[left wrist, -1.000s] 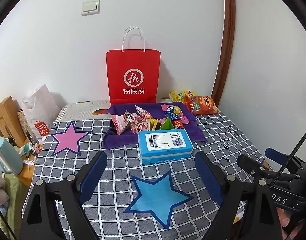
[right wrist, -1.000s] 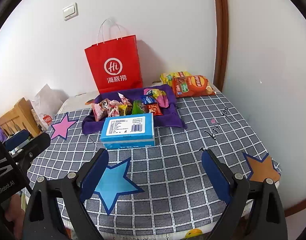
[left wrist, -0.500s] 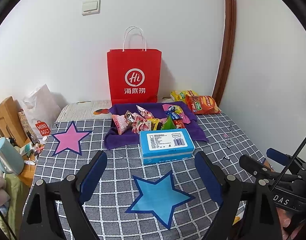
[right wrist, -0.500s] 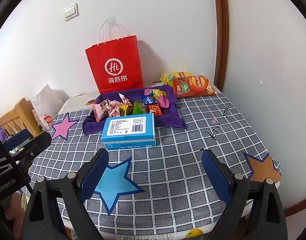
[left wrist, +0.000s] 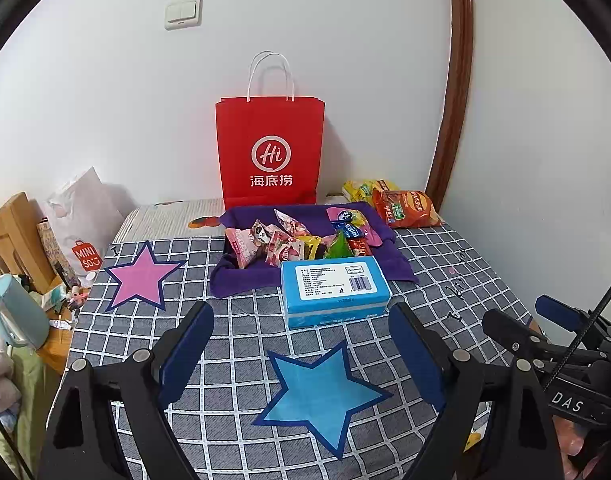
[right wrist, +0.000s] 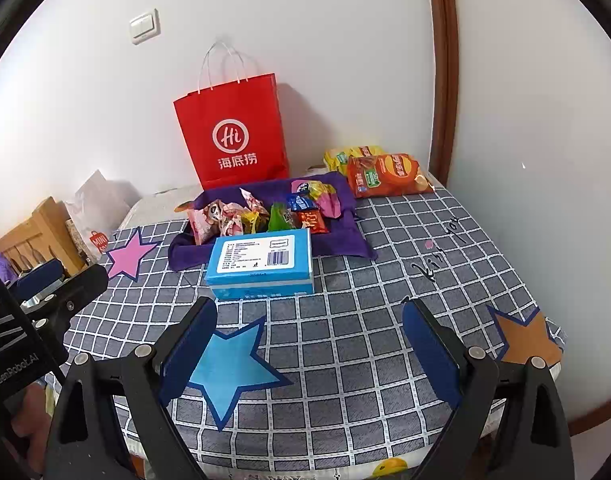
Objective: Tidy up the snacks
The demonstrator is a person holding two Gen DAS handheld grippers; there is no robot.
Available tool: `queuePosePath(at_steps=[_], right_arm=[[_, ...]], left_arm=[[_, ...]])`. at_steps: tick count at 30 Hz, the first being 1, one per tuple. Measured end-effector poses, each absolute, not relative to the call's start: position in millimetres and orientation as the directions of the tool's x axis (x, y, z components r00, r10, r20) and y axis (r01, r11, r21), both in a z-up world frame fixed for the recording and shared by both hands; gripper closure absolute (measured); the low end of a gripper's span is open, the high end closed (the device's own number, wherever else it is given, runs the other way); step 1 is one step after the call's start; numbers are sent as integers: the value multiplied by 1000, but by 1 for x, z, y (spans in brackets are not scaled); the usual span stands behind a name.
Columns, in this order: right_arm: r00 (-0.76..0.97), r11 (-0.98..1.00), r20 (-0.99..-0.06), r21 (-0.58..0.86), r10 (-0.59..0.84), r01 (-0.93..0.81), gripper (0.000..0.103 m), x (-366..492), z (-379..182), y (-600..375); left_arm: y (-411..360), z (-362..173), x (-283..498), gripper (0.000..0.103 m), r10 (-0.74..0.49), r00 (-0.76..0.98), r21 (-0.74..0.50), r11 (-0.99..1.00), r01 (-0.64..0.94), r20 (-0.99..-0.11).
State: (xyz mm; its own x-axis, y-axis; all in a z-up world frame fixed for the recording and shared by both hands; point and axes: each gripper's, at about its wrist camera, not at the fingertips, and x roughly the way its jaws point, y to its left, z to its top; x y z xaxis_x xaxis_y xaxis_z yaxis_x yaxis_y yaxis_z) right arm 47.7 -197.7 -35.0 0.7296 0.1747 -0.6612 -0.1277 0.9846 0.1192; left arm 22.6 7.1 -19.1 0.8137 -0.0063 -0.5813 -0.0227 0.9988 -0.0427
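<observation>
A purple cloth tray [left wrist: 245, 276] [right wrist: 345, 240] at the back of the checked table holds several small snack packets [left wrist: 273, 244] [right wrist: 241, 216]. A blue box [left wrist: 333, 290] [right wrist: 261, 264] lies just in front of it. Two chip bags, orange [left wrist: 405, 208] [right wrist: 385, 174] and yellow [left wrist: 361, 190] [right wrist: 345, 156], lie at the back right. My left gripper [left wrist: 301, 344] hangs open over the near table, nothing between its fingers. My right gripper [right wrist: 309, 340] is open and empty too, also short of the box.
A red paper bag [left wrist: 269, 152] [right wrist: 233, 132] stands against the wall behind the tray. Paper stars lie on the cloth: pink [left wrist: 141, 276], blue [left wrist: 321, 392] [right wrist: 229, 368], orange [right wrist: 525, 336]. A wooden chair [left wrist: 13, 232] and a white bag [left wrist: 81, 220] stand off the left edge.
</observation>
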Motion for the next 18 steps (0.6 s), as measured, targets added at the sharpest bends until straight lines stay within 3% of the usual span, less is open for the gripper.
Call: queuePosePath(at_steps=[18], right_arm=[[731, 983, -658, 123, 181, -132, 10, 46, -35, -199]], left_arm=[[7, -20, 22, 15, -1, 815, -36, 999, -25, -580]])
